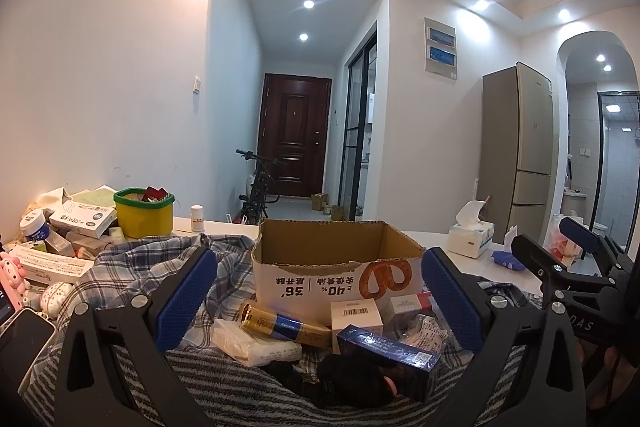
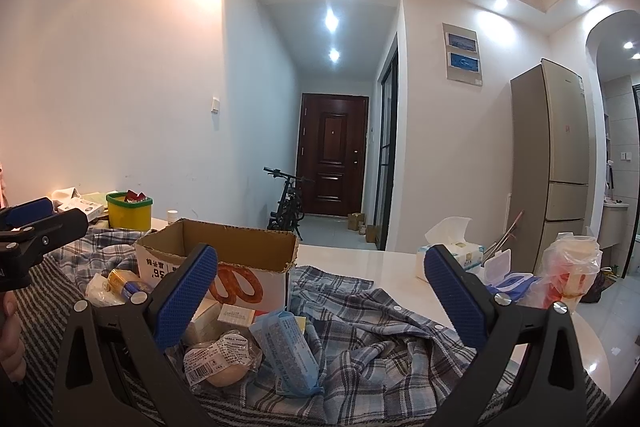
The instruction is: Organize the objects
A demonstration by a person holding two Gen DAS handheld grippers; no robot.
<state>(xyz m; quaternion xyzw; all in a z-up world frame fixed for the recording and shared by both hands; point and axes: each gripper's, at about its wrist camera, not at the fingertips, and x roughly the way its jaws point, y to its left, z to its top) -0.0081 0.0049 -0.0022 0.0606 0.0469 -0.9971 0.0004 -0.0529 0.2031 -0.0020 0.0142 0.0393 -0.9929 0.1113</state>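
My left gripper (image 1: pixel 320 291) stands wide apart and holds nothing; before it the cardboard box (image 1: pixel 336 263) looks empty, with small packages (image 1: pixel 356 315) outside. My right gripper (image 2: pixel 320 291) is equally wide and empty above the plaid shirt (image 2: pixel 380 331); I judge sorting barely started.

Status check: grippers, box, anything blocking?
Left hand-held gripper open, empty. Right hand-held gripper open, empty. Cardboard box upright, open-topped. Small packages crowd its front on plaid cloth.

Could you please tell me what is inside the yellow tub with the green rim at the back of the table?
Red packets poke above the rim of the yellow tub. Its wall hides anything lower down.
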